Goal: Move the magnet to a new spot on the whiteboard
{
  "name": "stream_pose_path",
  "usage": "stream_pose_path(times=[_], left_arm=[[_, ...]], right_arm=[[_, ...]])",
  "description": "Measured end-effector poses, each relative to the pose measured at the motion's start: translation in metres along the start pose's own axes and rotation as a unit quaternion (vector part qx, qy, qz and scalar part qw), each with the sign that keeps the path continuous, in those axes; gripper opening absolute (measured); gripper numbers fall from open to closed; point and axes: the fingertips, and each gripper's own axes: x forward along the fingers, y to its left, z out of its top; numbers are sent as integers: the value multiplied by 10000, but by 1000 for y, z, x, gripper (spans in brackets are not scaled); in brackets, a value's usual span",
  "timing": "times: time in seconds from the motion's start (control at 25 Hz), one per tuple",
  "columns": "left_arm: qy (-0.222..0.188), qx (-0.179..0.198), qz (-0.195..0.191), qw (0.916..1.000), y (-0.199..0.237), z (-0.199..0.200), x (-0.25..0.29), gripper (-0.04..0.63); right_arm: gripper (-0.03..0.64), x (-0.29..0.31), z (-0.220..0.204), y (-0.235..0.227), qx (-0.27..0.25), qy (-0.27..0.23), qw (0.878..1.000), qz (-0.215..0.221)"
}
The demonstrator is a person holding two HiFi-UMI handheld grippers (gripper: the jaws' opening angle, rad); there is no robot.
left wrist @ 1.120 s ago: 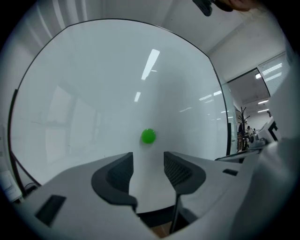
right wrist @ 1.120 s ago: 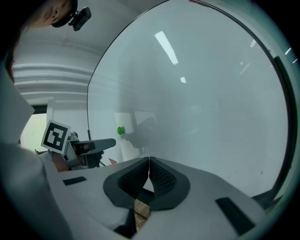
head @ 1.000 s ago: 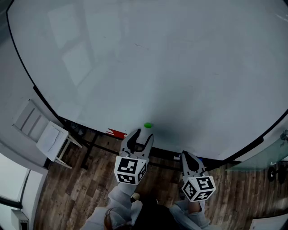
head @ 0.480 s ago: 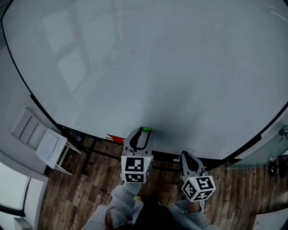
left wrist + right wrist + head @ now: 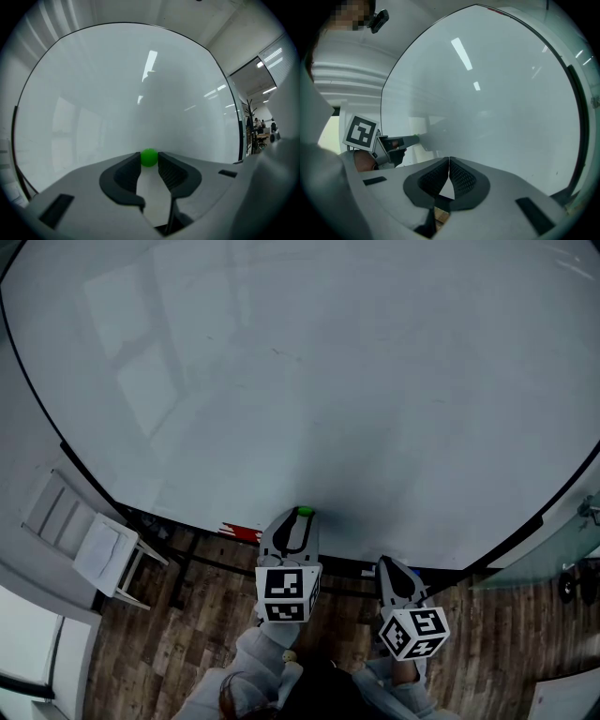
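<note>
The green magnet (image 5: 149,158) sits low on the whiteboard (image 5: 328,381), just above the board's black bottom edge. It is between the tips of the left tongs (image 5: 300,519), which have just been closing and now touch it on both sides. Above and to either side of these tongs the board is bare out to its frame. The right tongs (image 5: 449,160) are near the same bottom edge, to the right of the left ones, closed together and empty. Below both is the wooden floor (image 5: 169,643).
</note>
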Motion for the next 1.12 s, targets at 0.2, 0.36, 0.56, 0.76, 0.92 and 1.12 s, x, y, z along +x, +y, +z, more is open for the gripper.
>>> stream_pose_path(times=[0.2, 0.36, 0.56, 0.76, 0.92, 1.12], left_arm=[[-12, 73, -68, 9999, -1, 3, -5, 118], [-41, 133, -100, 9999, 0, 3, -16, 118], [0, 120, -2, 9999, 13, 0, -28, 118], [-28, 113, 163, 9998, 33, 1, -42, 118], [-111, 69, 330, 9994, 52, 6, -53, 118], [-147, 67, 457, 9988, 86, 16, -71, 118]], right_arm=[[28, -4, -4, 1, 20, 32, 10000, -34], [28, -5, -6, 2, 25, 46, 10000, -47], [28, 0, -3, 16, -41, 45, 9999, 107], [28, 10, 2, 34, -161, 15, 9993, 339], [28, 19, 11, 50, -297, -38, 9980, 562], [28, 33, 28, 77, -561, -171, 9945, 871]])
